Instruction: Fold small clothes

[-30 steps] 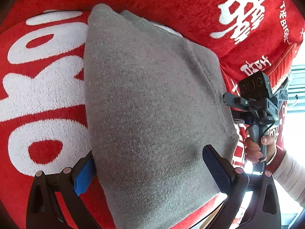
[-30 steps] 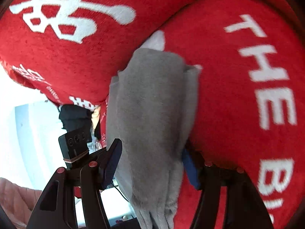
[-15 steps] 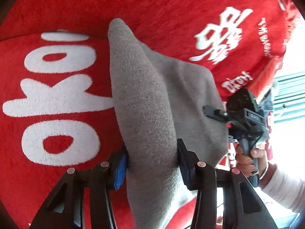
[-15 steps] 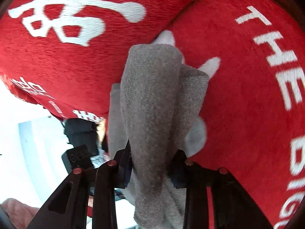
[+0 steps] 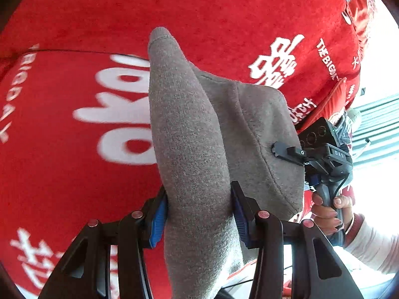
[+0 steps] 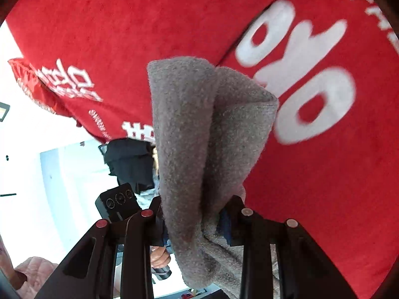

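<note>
Grey garment (image 5: pixel 189 134), red white-lettered cloth (image 5: pixel 62 169)

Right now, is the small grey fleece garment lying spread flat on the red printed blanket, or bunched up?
Bunched up. The grey fleece garment is pinched between both the left gripper and right gripper, draping in folds above the red printed blanket.

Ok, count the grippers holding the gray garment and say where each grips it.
2: the left gripper and the right gripper each pinch one bunched end of the gray garment.
</note>
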The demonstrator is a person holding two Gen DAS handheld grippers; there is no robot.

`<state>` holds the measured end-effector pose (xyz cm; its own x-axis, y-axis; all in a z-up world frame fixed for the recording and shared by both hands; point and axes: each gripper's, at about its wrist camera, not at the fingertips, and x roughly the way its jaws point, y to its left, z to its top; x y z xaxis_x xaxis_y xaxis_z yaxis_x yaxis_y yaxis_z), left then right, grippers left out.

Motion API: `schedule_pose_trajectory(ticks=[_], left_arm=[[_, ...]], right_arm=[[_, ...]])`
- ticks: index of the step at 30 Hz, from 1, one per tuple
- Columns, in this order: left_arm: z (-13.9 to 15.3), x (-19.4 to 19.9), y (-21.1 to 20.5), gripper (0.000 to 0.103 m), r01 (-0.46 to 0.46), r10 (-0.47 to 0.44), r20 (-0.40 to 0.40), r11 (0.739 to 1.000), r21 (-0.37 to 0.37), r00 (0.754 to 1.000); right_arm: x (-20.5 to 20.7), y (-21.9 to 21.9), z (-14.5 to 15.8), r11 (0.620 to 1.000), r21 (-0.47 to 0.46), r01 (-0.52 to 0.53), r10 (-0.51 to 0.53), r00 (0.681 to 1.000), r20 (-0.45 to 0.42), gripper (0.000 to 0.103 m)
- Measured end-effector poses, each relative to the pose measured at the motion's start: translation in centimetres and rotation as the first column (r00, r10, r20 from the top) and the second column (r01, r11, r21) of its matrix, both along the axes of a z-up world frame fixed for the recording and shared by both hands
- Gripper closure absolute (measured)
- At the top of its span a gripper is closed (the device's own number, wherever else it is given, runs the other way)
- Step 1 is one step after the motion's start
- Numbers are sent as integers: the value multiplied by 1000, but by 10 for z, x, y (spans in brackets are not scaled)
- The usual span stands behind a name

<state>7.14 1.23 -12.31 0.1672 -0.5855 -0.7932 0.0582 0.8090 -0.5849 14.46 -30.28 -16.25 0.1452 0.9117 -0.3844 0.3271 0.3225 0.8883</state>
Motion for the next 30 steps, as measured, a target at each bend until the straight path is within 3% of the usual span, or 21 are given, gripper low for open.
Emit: schedule_pose_trajectory(ticks=[8,11,13,16,17,19,20,21,23,26,28,30], left_arm=[[-33,-19,68,55,-91,94,-28,992,90,995],[-59,-18,80,55,-98,107,-37,977,189,994],[-71,-18,88,54,-105,118,-41,965,239,992],[-65,-20,94,33,-125,137,-22,949,288,990],[-61,-21,93,21,-125,136,-10,934,334,991],[-52,-24,91,18,-131,133,24,906,402,991],[-48,-25,90,18,-133,132,34,896,424,991],[-45,-24,88,18,-136,131,41,887,442,990],[-39,-27,88,18,-149,139,56,874,462,989],[-33,-29,87,18,-182,163,83,844,505,983],[-36,-27,86,18,-187,175,72,829,527,982],[-38,-30,94,18,-189,192,48,836,516,980]], right_arm=[[-10,78,-19,996,30,-78,79,997,-6,69],[-6,100,-32,994,5,-112,112,994,0,69],[0,108,-43,990,-54,-130,129,992,-13,69],[7,101,-50,973,-199,-120,115,993,-33,68],[7,95,-50,949,-286,-131,121,991,-53,66],[7,96,-39,879,-451,-157,142,988,-68,64],[5,93,-33,844,-511,-161,144,987,-72,49],[1,89,-24,808,-567,-161,144,987,-74,41],[-4,87,-12,782,-603,-159,144,987,-73,38],[-13,96,11,776,-611,-157,159,986,-51,39],[-20,106,22,781,-605,-157,178,984,-25,46],[-23,122,30,788,-595,-161,194,981,-9,54]])
